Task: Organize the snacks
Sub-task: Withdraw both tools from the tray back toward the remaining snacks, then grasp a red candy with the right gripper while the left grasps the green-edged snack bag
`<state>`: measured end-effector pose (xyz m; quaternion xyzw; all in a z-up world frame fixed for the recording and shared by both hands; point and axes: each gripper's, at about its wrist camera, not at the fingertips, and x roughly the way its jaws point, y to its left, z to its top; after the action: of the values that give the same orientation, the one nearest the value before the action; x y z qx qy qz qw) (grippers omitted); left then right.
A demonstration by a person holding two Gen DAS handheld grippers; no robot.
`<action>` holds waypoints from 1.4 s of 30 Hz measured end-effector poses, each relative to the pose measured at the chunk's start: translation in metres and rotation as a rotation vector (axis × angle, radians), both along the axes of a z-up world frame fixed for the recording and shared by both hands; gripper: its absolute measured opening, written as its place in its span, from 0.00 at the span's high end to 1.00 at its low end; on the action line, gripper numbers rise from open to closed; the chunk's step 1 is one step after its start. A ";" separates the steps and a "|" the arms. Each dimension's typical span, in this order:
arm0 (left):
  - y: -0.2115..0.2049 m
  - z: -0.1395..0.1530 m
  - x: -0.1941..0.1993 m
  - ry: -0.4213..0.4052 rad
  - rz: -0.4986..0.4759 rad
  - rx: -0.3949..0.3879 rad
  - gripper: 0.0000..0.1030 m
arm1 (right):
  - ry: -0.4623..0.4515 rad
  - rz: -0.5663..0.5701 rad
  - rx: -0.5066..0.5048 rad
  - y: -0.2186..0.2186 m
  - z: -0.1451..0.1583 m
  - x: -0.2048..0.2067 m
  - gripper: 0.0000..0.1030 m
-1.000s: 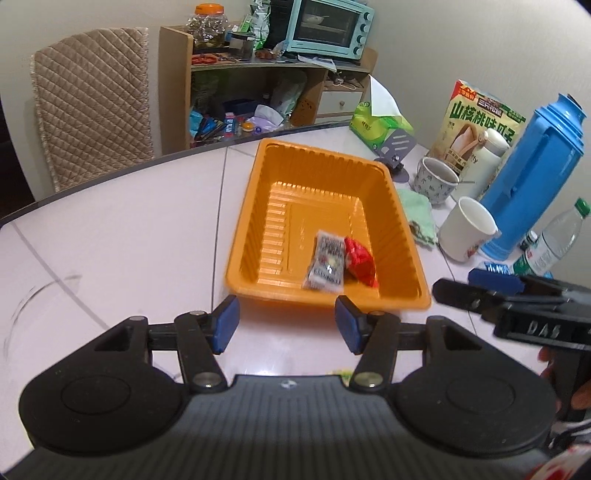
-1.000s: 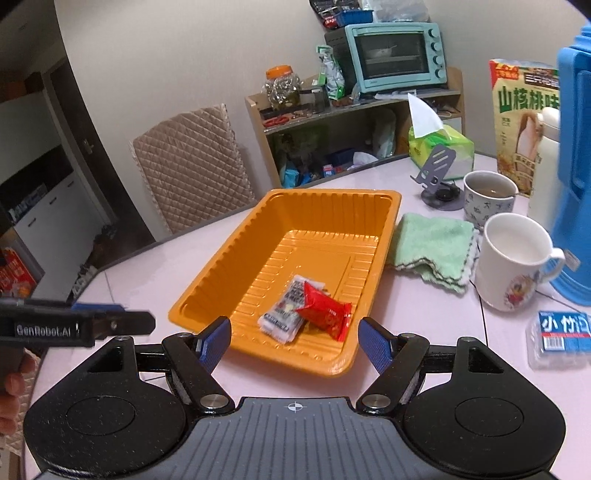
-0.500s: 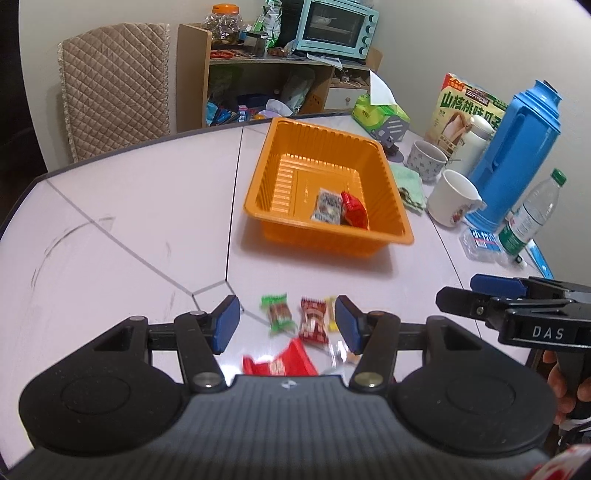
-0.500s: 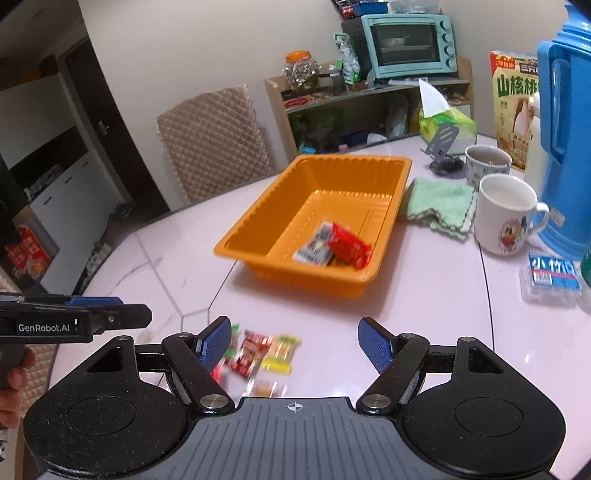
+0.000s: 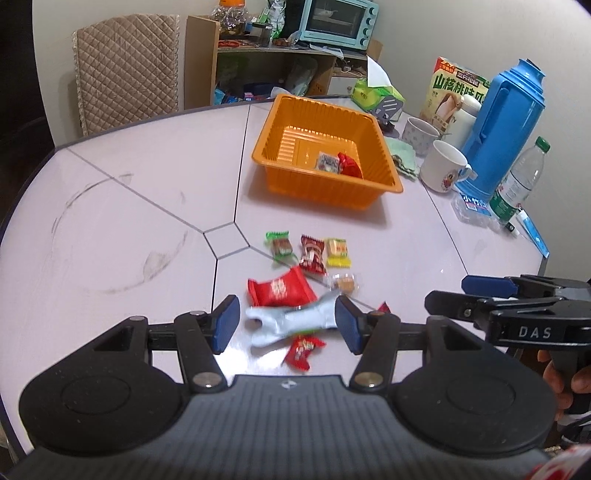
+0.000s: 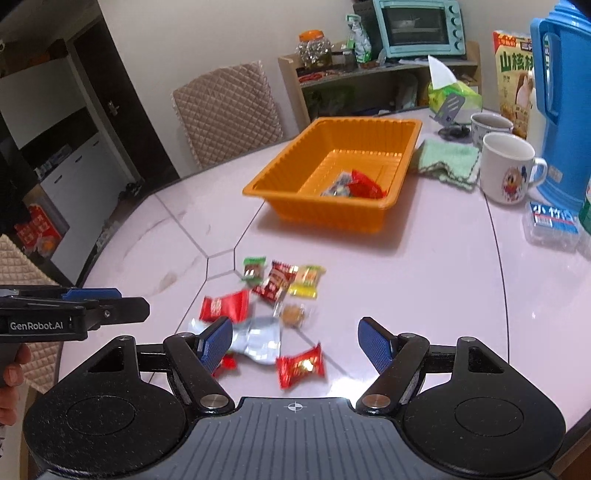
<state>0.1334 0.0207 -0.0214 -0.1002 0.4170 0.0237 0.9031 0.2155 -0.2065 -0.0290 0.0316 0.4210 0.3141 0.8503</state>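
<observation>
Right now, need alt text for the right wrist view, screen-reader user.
The open right gripper hovers above loose wrapped snacks scattered on a pale table, holding nothing. Beyond them sits an orange tray with two snack packets inside; mugs, a green cloth and a blue thermos stand to its right. The left gripper enters from the left edge.

Home dining room, toaster oven (image 5: 338, 20), mugs (image 6: 508, 168)
</observation>
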 end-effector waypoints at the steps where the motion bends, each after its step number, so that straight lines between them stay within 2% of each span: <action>1: -0.001 -0.001 -0.003 0.003 0.000 0.006 0.48 | 0.005 0.006 -0.003 0.000 -0.002 -0.004 0.27; 12: -0.007 -0.022 -0.024 0.048 -0.001 0.000 0.48 | 0.032 0.066 -0.062 0.012 -0.027 -0.031 0.27; 21: -0.006 -0.032 -0.023 0.055 0.008 0.022 0.48 | 0.018 0.085 -0.092 0.019 -0.039 -0.032 0.27; 25: -0.004 -0.037 -0.021 0.064 0.010 0.024 0.48 | 0.006 0.098 -0.117 0.024 -0.046 -0.028 0.37; 42: 0.004 -0.051 -0.003 0.079 -0.009 0.034 0.48 | -0.022 0.105 -0.182 0.045 -0.072 -0.001 0.48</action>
<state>0.1300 0.0246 -0.0723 -0.0819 0.4522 0.0306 0.8876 0.2144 -0.1619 -0.1012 -0.0713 0.4396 0.3192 0.8365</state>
